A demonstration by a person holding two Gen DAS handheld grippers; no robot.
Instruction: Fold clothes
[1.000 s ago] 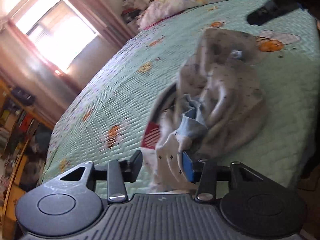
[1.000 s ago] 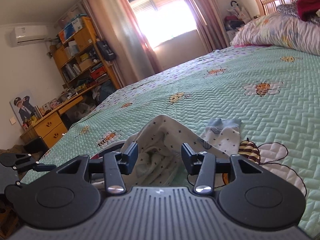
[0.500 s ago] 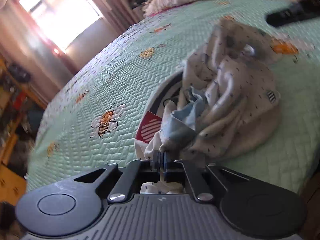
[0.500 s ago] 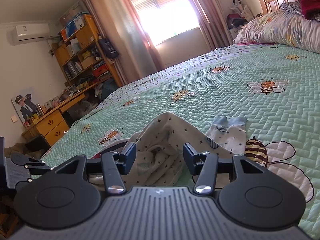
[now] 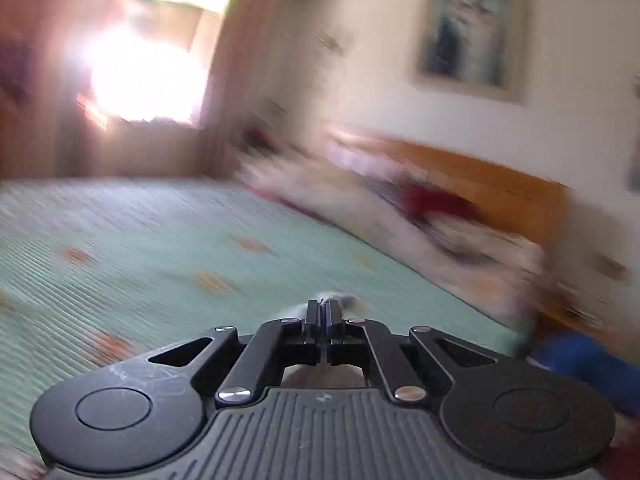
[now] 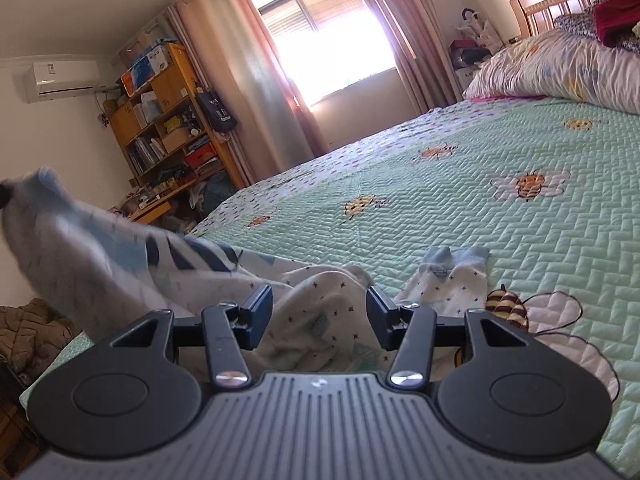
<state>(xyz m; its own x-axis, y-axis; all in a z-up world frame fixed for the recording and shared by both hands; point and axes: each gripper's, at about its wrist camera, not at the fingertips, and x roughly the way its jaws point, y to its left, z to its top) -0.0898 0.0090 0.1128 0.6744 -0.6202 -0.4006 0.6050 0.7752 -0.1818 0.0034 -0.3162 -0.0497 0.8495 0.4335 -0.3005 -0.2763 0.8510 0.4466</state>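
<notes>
- One edge of the crumpled white star-print cotton garment now hangs lifted off the mint-green quilted bed, clenched in the left gripper.
- Right gripper stays released above the heap, so unfolding can start.

Daylight floods through the window, blown out to white glare in both my views. My left view is smeared with motion blur; my right is sharp, except the lifted cloth. Edges bend, corners darken.
</notes>
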